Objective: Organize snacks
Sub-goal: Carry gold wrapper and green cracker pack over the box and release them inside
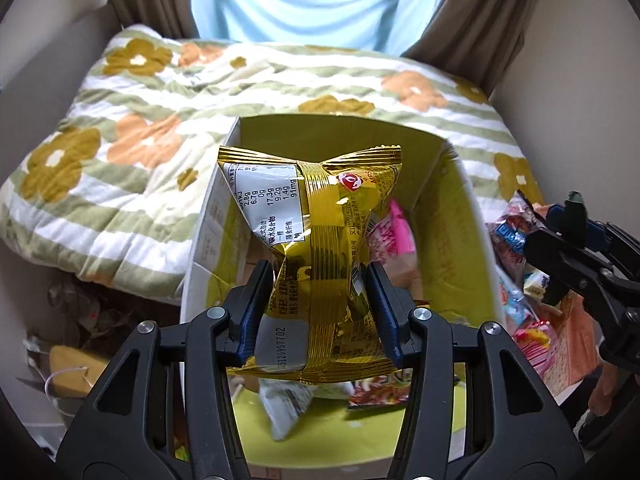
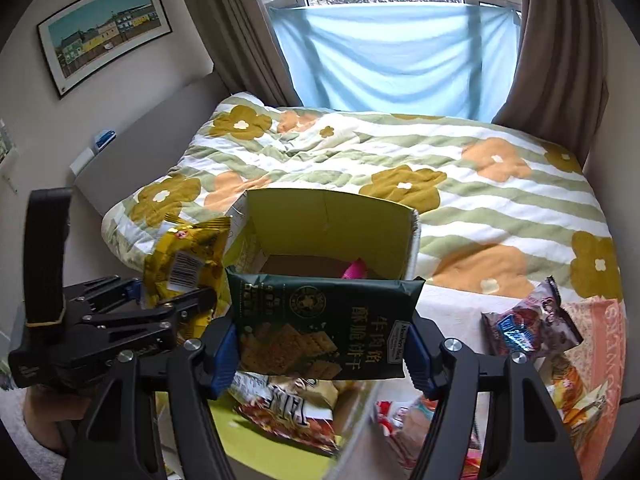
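Note:
My left gripper (image 1: 320, 292) is shut on a gold snack packet (image 1: 316, 216), held above the open cardboard box (image 1: 476, 216) with the yellow-green inside. Several snack bags lie on the box floor, among them a pink one (image 1: 398, 228). My right gripper (image 2: 322, 344) is shut on a dark green cracker packet (image 2: 320, 320), held over the near edge of the same box (image 2: 328, 216). In the right wrist view the left gripper (image 2: 120, 320) with the gold packet (image 2: 184, 264) hangs at the left. In the left wrist view the right gripper (image 1: 576, 256) shows at the right edge.
The box stands at the foot of a bed with a flowered, green-striped quilt (image 2: 460, 184). Loose snack packets (image 2: 528, 324) lie on an orange cloth (image 2: 600, 344) to the right of the box. Brown curtains (image 2: 560, 60) and a blue cloth hang behind the bed.

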{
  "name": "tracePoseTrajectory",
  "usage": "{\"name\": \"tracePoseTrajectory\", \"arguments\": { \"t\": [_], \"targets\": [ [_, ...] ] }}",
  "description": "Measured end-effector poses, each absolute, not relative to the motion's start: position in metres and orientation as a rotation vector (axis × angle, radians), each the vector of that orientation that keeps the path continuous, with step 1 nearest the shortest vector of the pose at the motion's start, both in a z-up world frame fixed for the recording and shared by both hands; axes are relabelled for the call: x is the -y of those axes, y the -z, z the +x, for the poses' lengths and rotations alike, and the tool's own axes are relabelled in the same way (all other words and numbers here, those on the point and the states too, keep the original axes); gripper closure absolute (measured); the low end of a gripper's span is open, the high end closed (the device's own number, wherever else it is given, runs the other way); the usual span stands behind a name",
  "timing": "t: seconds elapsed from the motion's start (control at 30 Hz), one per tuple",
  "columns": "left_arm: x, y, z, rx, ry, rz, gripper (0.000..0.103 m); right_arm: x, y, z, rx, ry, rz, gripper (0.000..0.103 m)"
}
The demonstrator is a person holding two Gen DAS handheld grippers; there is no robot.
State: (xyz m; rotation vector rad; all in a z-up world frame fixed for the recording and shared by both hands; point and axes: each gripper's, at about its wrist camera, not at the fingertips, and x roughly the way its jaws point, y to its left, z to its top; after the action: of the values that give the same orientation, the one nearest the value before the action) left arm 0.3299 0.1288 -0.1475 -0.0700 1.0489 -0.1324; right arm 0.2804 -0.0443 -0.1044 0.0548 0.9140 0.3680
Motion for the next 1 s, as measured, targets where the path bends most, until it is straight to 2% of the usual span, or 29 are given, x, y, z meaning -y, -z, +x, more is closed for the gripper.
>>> {"name": "tracePoseTrajectory", "arguments": {
  "t": [0.17,0.27,0.33,0.37,0.83,0.87,0.93,0.97,1.0],
  "targets": [
    [-0.136,0.165,0.353,-1.096,0.195,-0.06,0.058,0.033,0.114,0.292,-0.957,-0.317,0.077,0.039],
    [-0.131,0.173,0.361,-1.11,0.21,-0.034,0.05,0.031,0.12,0.295,-0.975,-0.29,0.078,0.039],
    [-0.129,0.175,0.363,-1.118,0.202,-0.011,0.003,0.034,0.125,0.299,-0.991,-0.276,0.088,0.039],
    [-0.13,0.173,0.36,-1.103,0.19,-0.004,0.0,0.035,0.126,0.3,-0.998,-0.272,0.094,0.039],
    [-0.18,0.149,0.296,-1.022,0.041,-0.134,0.0,0.02,0.147,0.313,-1.05,-0.349,0.056,0.039],
    [-0.181,0.148,0.293,-1.018,0.039,-0.138,0.0,0.018,0.148,0.314,-1.046,-0.348,0.053,0.037],
    [-0.181,0.146,0.286,-1.012,0.032,-0.142,0.0,0.014,0.149,0.316,-1.047,-0.346,0.044,0.025],
    [-0.18,0.145,0.284,-1.011,0.03,-0.143,0.0,0.014,0.149,0.316,-1.038,-0.345,0.047,0.011],
    [-0.18,0.144,0.281,-1.009,0.031,-0.143,0.0,0.015,0.147,0.313,-1.011,-0.352,0.061,0.005]
  ]
}}
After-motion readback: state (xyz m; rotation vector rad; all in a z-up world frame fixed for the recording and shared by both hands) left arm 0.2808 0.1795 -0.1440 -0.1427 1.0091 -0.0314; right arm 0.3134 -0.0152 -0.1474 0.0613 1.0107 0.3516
